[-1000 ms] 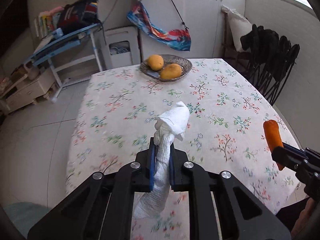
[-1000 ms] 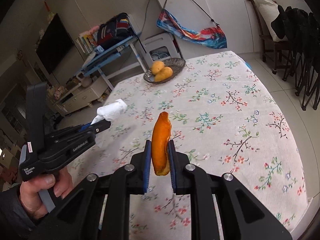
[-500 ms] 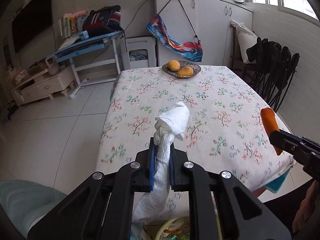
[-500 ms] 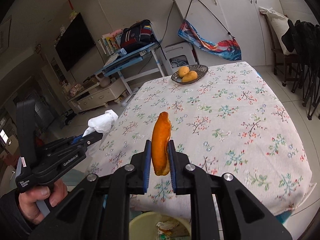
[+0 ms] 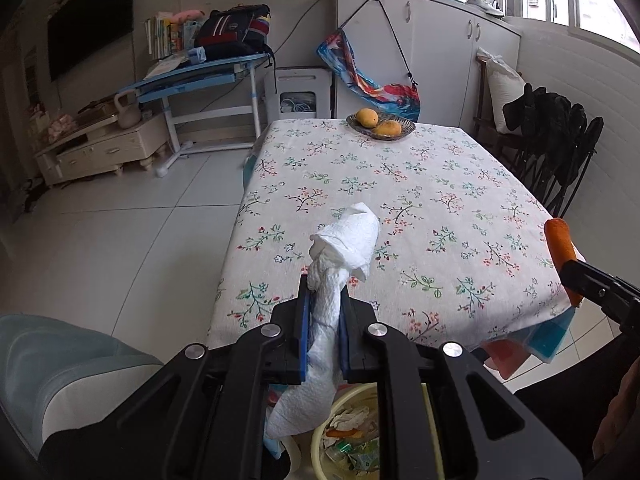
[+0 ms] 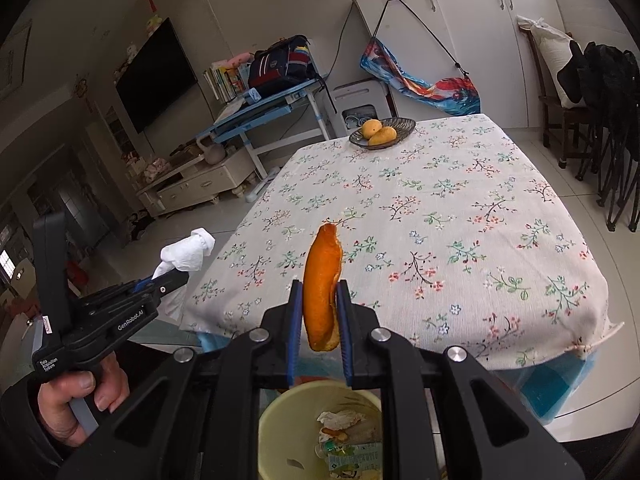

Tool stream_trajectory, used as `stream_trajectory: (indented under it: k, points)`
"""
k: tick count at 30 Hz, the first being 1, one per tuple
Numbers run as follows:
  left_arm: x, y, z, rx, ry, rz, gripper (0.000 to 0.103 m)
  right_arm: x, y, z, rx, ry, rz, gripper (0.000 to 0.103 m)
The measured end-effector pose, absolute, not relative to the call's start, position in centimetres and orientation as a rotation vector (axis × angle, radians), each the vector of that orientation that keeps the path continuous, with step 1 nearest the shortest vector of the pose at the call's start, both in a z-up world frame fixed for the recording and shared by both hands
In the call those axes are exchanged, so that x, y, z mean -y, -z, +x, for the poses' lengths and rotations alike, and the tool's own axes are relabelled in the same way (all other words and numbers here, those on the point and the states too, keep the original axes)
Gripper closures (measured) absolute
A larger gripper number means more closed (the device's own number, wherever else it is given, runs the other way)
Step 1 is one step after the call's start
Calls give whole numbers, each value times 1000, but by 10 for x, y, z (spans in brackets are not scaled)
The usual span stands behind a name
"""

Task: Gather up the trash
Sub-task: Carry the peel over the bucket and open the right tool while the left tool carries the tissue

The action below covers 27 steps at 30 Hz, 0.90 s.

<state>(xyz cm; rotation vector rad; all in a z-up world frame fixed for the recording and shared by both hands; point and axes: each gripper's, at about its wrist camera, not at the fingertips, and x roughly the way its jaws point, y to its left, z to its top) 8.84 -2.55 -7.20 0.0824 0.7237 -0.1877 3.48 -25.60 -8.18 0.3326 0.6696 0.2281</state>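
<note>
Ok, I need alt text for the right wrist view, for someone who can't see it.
The right gripper grips an orange peel above a yellow bin that already holds trash. At left, the left gripper holds a white paper towel; beyond them stands a table in a floral cloth.

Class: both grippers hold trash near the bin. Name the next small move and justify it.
Probably open the right gripper to drop the orange peel: its jaws clamp the peel right above the yellow bin. The left gripper, shut on the paper towel, sits over the bin's edge.
</note>
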Motion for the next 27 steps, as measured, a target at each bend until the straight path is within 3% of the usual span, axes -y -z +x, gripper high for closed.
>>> stream_trajectory:
  k: [16, 27]
  points:
    - [31, 77, 67, -730, 214, 102, 92, 241, 92, 20, -719, -266, 301, 86]
    - [47, 93, 63, -779, 272, 189, 92, 204, 141, 22, -958, -346, 214, 84]
